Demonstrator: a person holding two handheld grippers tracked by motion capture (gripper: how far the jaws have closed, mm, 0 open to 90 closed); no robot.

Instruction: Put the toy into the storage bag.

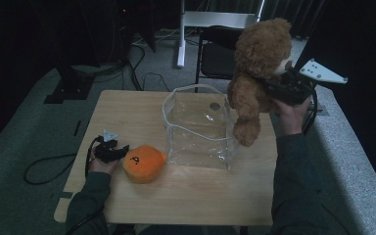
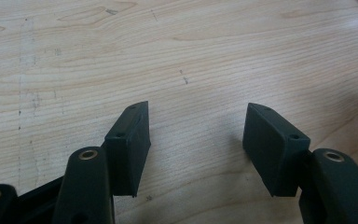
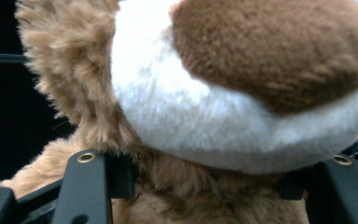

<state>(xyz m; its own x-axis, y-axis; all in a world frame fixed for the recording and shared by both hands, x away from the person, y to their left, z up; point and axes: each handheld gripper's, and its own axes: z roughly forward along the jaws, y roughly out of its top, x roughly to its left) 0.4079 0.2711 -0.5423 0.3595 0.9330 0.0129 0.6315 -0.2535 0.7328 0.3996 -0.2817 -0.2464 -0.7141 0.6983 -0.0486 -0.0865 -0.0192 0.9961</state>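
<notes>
A brown teddy bear (image 1: 257, 73) hangs in the air over the right side of a clear plastic bag (image 1: 199, 128) that stands open on the wooden table (image 1: 176, 191). My right gripper (image 1: 274, 87) is shut on the bear's neck; in the right gripper view its jaws press into the fur (image 3: 205, 186) just under the white muzzle (image 3: 205, 121). My left gripper (image 1: 117, 151) rests low on the table at the left, jaws open over bare wood (image 2: 196, 140), beside an orange plush ball (image 1: 143, 163).
A black folding chair (image 1: 218, 54) stands behind the table's far edge. A white stand (image 1: 210, 22) and cables lie on the floor beyond. A coin-like disc (image 1: 215, 105) lies behind the bag.
</notes>
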